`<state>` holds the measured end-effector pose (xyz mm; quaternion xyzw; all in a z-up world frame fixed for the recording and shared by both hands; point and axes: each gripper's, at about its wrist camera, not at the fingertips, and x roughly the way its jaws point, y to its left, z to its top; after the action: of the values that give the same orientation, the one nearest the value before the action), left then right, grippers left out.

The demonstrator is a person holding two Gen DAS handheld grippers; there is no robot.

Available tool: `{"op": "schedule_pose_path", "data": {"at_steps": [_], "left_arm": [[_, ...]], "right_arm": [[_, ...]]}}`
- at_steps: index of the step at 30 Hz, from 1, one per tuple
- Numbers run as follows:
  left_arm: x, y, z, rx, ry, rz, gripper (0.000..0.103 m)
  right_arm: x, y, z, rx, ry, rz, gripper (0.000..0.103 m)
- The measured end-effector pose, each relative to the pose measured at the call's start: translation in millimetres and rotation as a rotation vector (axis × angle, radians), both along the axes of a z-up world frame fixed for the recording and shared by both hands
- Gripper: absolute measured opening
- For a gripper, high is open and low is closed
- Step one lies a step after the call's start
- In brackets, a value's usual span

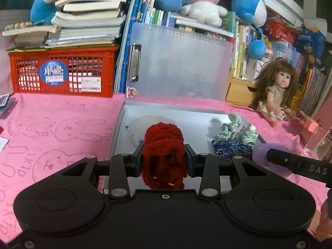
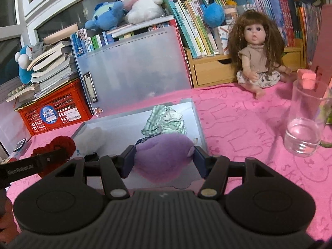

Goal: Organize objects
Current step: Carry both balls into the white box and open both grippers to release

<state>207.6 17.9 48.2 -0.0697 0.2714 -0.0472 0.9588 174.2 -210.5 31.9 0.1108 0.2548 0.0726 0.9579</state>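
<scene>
My left gripper (image 1: 164, 157) is shut on a dark red crocheted piece (image 1: 164, 145) and holds it over the near edge of an open translucent box (image 1: 178, 112). My right gripper (image 2: 165, 157) is shut on a soft purple piece (image 2: 164, 153) above the box's (image 2: 197, 116) near right part. In the box lie a white fluffy piece (image 1: 145, 120), a green striped cloth (image 2: 166, 120) and a dark blue patterned cloth (image 1: 230, 147). The red piece (image 2: 60, 147) and the left gripper's finger (image 2: 33, 165) show at the left of the right wrist view. The purple piece (image 1: 267, 155) shows at the right of the left wrist view.
The box's raised lid (image 1: 180, 62) leans on books. A red crate (image 1: 62, 72) with stacked books stands at the back left. A doll (image 2: 257, 62) sits at the back right. A glass cup (image 2: 305, 120) with water stands on the pink cloth (image 1: 62, 124) to the right.
</scene>
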Motion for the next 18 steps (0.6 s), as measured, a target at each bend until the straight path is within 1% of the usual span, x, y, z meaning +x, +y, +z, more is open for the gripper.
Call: {"op": "schedule_pose_path", "data": {"at_steps": [11, 18], "left_arm": [[28, -2, -23, 0.0, 0.073, 0.011, 0.037], [42, -3, -27, 0.006, 0.089, 0.021, 0.037]], "right_arm": [[21, 3, -16, -0.004, 0.051, 0.004, 0.062], [35, 7, -21, -0.009, 0.074, 0.019, 0.061]]}}
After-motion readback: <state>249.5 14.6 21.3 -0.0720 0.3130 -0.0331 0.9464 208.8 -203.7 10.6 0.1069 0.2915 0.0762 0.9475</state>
